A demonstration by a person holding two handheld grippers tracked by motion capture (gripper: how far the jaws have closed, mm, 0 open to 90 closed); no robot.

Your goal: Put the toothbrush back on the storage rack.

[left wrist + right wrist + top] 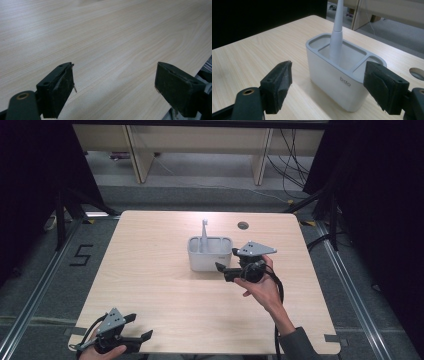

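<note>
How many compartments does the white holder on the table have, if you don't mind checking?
3: in the right gripper view, the white holder has a middle compartment holding the white handle, plus one at each end.

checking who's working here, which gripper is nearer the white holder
Right. The right gripper sits just beside the white holder, jaws open toward it. The left gripper rests at the table's near edge, far from it.
</note>
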